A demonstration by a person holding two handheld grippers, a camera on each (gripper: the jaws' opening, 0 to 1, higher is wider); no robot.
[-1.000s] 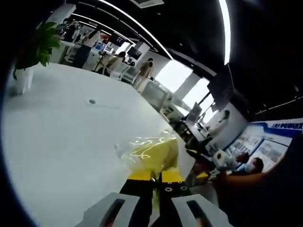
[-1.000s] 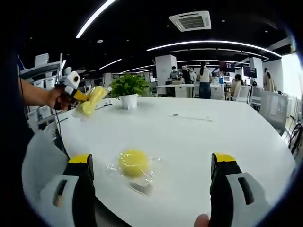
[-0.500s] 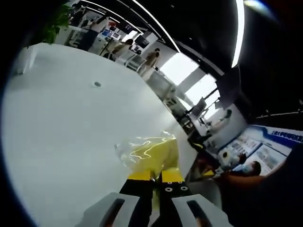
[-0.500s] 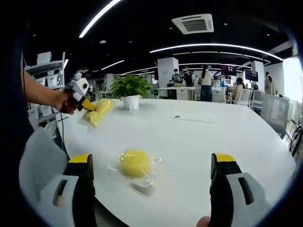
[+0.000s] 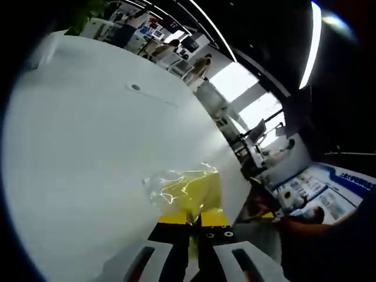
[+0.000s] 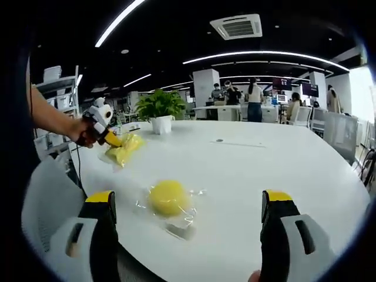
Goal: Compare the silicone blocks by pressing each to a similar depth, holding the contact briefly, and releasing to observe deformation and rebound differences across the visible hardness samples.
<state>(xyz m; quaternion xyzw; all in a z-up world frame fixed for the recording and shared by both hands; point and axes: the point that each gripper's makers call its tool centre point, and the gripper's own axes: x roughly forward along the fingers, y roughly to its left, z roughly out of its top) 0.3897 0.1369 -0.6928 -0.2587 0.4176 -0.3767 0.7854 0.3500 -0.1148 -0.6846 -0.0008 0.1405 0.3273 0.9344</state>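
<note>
My left gripper (image 6: 111,140) has come down since a second ago: in the right gripper view it hung well above the desk (image 6: 252,170) beside the potted plant (image 6: 160,111), and now its bagged yellow block (image 6: 124,148) sits low at the desk's near-left edge, touching or almost touching the top; I cannot tell which. In the left gripper view the whole scene has rolled, which is my hand turning, while the bag (image 5: 183,191) keeps its place at my jaw tips.

My left jaws are pressed together on that bag's near end, yellow tips side by side with only a thin slit between. The clear wrap crinkles and glares, so the block's outline inside is hard to make out, and its near end is hidden behind my tips.

My right gripper (image 6: 188,211) is spread wide, one jaw at each side of its view, holding nothing. Between them, near the desk's front edge, lies the round yellow block (image 6: 167,197) in its own clear wrap, domed and smooth, unmoved. A pale scrap under the wrap's near corner is too blurred to identify.
</note>
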